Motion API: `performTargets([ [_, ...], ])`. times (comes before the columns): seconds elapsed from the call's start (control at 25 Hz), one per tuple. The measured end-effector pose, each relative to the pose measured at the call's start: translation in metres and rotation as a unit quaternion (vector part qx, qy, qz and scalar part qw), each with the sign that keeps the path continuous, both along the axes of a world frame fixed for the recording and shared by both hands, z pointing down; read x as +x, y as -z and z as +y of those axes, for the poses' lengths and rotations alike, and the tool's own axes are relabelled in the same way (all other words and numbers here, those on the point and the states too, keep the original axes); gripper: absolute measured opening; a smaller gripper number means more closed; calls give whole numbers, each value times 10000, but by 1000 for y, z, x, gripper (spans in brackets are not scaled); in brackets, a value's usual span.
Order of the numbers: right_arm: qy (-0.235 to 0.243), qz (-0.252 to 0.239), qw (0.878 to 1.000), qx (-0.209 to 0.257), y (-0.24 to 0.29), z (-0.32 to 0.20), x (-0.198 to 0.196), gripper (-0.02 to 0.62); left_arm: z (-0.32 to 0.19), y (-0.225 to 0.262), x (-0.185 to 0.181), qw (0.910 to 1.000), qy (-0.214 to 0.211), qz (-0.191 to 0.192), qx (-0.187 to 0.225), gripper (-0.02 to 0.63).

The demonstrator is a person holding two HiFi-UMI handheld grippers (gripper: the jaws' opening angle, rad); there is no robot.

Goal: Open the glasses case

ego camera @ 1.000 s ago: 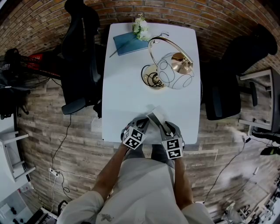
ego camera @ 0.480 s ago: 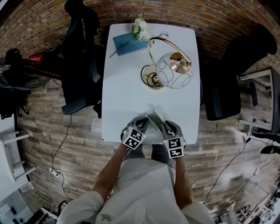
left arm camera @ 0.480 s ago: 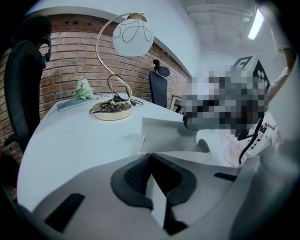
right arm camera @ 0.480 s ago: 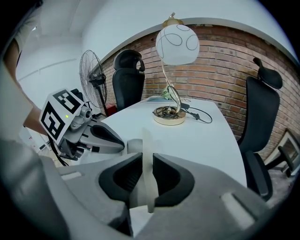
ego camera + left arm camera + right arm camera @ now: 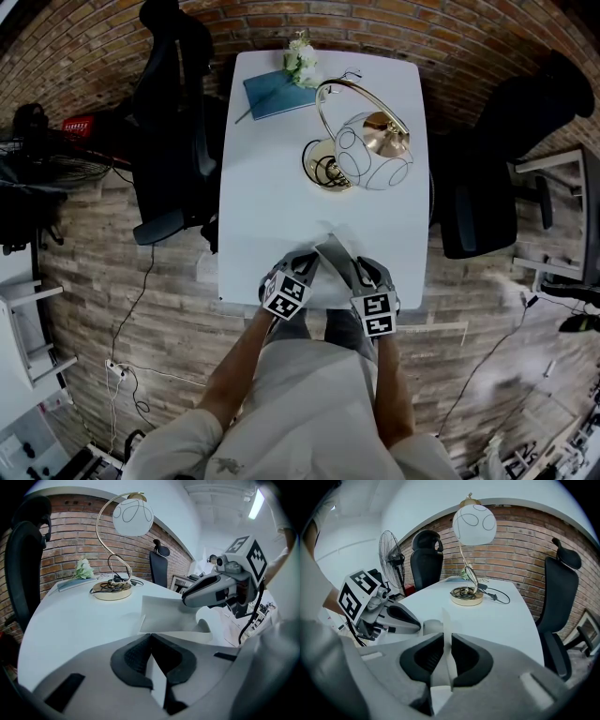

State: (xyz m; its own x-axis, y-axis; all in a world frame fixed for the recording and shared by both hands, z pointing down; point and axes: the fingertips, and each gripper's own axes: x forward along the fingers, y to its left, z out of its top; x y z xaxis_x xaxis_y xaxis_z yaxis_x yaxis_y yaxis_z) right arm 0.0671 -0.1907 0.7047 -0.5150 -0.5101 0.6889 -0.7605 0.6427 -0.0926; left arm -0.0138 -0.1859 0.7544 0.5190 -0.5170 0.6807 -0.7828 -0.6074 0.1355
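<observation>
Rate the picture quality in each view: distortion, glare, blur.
Head view: heavy fisheye bends the brick wall around the table; evenly lit. Left gripper view: ceiling light flares, glasses case soft up close. Right gripper view: dark corners, lamp globe bright.

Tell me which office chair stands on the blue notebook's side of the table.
The black chair at the head view's left, beside the blue notebook; the other chair stands across the table, nearer the lamp.

White table [image 5: 272, 187]; pale grey glasses case [image 5: 171, 616]; gold lamp [image 5: 373, 161], white globe with thin dark loops; teal notebook [image 5: 277, 92]; black chair [image 5: 173, 112]; red-brown brick wall [image 5: 94, 47]; left gripper [image 5: 151, 637] and right gripper [image 5: 446, 637] grey, black pads [image 5: 423, 657], black-and-white square markers.
</observation>
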Motion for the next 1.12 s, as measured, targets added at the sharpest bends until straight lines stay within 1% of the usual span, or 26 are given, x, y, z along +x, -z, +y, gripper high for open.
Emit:
performTargets([
  [1.12,-222,50,9997,84,-4,-16,14,54,0,0,-1,10000,22,-25,-13,6],
])
